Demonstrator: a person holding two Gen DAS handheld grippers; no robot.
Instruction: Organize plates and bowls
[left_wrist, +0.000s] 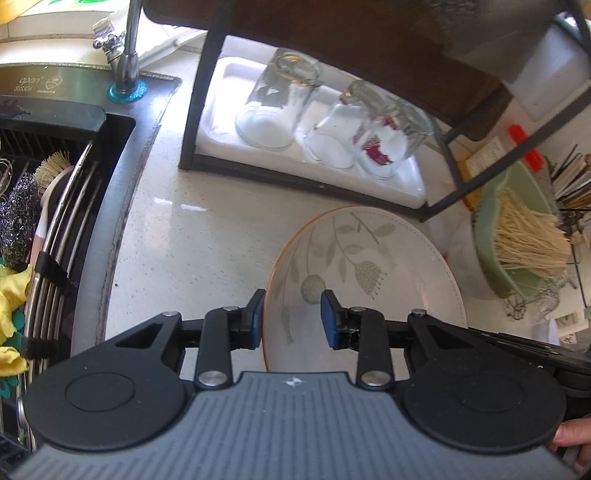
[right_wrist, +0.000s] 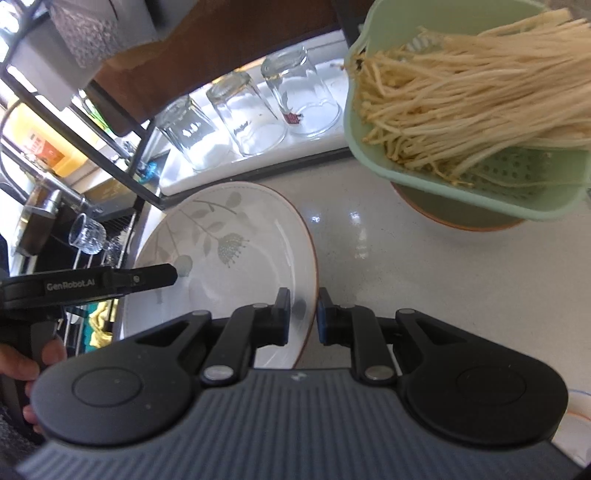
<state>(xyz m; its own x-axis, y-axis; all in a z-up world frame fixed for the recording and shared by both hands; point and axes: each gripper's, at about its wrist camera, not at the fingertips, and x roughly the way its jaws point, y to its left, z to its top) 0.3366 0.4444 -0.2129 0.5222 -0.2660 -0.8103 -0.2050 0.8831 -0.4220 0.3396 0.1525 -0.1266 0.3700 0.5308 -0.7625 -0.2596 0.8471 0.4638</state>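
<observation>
Both grippers clamp one floral plate (left_wrist: 369, 266), tilted on the pale countertop (left_wrist: 192, 236). On the plate's left rim, the left gripper (left_wrist: 293, 319) has one finger outside and one over the plate's face. Opposite, the right gripper (right_wrist: 303, 314) pinches the right rim between nearly closed pads. Three upturned glasses (right_wrist: 247, 114) stand on a white tray (left_wrist: 402, 184) behind the plate, and a green colander of enoki mushrooms (right_wrist: 480, 110) sits to the right.
</observation>
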